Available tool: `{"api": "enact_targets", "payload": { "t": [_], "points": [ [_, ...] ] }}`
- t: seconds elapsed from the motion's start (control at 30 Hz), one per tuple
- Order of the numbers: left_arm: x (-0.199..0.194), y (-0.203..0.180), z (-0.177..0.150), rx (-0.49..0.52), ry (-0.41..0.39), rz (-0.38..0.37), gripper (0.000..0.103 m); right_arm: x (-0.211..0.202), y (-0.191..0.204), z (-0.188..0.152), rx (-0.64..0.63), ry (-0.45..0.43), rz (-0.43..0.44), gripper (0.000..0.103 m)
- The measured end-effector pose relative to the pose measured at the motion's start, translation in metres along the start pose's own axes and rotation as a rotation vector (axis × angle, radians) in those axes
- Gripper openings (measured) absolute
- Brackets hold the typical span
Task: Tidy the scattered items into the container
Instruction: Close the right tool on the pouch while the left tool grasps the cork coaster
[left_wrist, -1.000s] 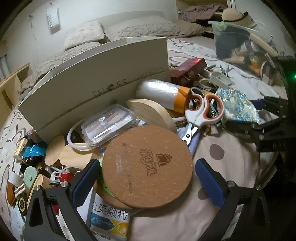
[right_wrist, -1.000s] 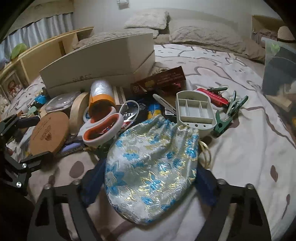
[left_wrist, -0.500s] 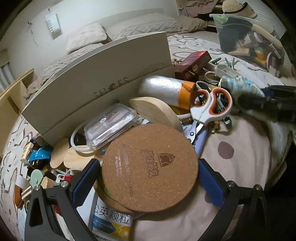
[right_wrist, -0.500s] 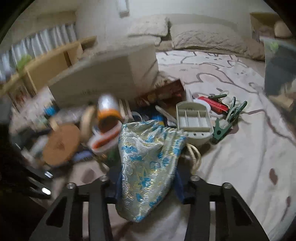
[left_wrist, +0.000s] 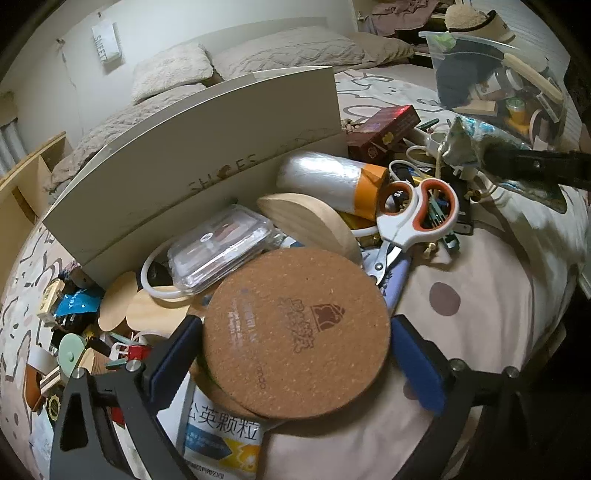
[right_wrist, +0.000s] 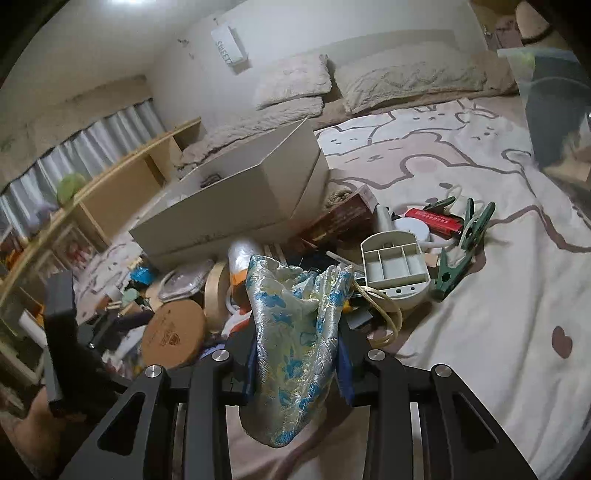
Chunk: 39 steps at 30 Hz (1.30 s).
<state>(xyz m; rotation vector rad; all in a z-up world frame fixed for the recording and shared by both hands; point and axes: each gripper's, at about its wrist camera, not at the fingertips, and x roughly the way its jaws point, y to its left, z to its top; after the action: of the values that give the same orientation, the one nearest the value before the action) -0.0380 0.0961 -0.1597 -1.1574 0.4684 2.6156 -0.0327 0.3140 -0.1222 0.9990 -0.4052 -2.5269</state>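
A blue-and-gold brocade pouch (right_wrist: 295, 332) hangs bunched between my right gripper's (right_wrist: 297, 352) blue pads, lifted off the bedspread; the jaws are closing on it. The left wrist view shows this pouch (left_wrist: 465, 136) at the right, with the right gripper (left_wrist: 535, 166) behind it. My left gripper (left_wrist: 295, 325) stands open astride a round cork coaster (left_wrist: 295, 332) on top of the pile, pads just off its rim. A clear plastic bin (left_wrist: 498, 74) holding several items stands at the far right on the bed.
An open white shoe box (left_wrist: 184, 147) stands behind the pile. In the clutter lie orange-handled scissors (left_wrist: 417, 218), a silver-and-orange roll (left_wrist: 332, 177), a clear case (left_wrist: 221, 247), a grey divided tray (right_wrist: 395, 266) and green clips (right_wrist: 472, 229). Bare bedspread (right_wrist: 498, 332) lies to the right.
The right gripper's jaws have narrowed onto the pouch, squeezing it into a narrow bunch, and lifted and tilted it off the bedspread. The left gripper has stayed over the cork coaster.
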Motion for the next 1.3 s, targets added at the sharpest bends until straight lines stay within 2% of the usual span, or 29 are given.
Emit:
{"api": "enact_targets", "payload": {
  "t": [1.3],
  "points": [
    [-0.041,0.018,0.019,-0.105,-0.142,-0.026,0.100,-0.002,-0.003,0.001,0.021,-0.003,0.012,0.035]
  ]
}}
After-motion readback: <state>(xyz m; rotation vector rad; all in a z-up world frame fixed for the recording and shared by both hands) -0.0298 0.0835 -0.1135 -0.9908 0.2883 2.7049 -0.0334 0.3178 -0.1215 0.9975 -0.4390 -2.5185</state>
